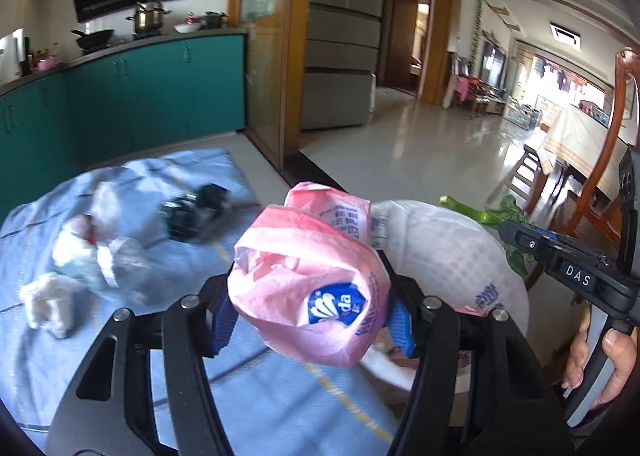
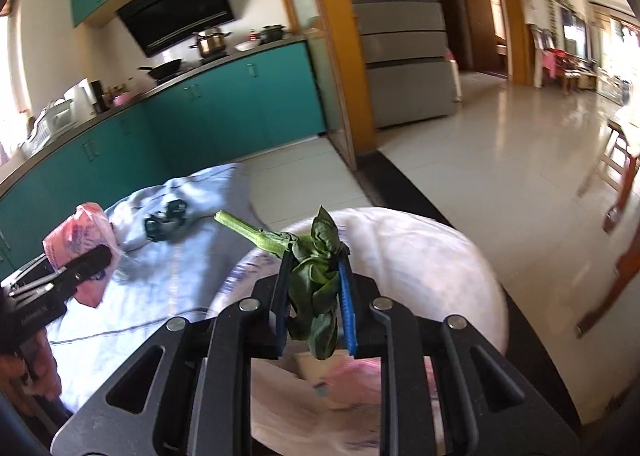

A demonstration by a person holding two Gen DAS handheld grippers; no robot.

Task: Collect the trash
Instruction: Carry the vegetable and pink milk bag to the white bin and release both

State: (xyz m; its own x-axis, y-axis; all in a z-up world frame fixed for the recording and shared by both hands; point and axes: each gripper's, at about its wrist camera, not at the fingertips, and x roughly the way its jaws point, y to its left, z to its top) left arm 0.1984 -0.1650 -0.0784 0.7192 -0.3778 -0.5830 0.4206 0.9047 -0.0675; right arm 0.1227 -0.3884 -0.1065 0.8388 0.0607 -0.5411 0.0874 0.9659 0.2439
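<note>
My left gripper (image 1: 312, 320) is shut on a crumpled pink tissue wrapper (image 1: 308, 280) and holds it above the blue cloth, beside the white trash bag (image 1: 452, 252). The wrapper also shows in the right wrist view (image 2: 82, 240). My right gripper (image 2: 314, 288) is shut on a wilted green vegetable stalk (image 2: 316, 276) and holds it over the open white trash bag (image 2: 420, 256). The stalk shows in the left wrist view (image 1: 492, 216). Crumpled white tissues (image 1: 48, 304), a clear plastic wrapper (image 1: 116, 260) and a dark crushed object (image 1: 196, 212) lie on the cloth.
A blue cloth (image 1: 168, 176) covers the surface. Teal kitchen cabinets (image 1: 152, 92) stand behind it, with pots on the counter. A grey fridge (image 1: 340, 56) and a wooden door frame (image 1: 288, 56) are beyond. A wooden chair (image 1: 608, 144) and a dining table stand at right.
</note>
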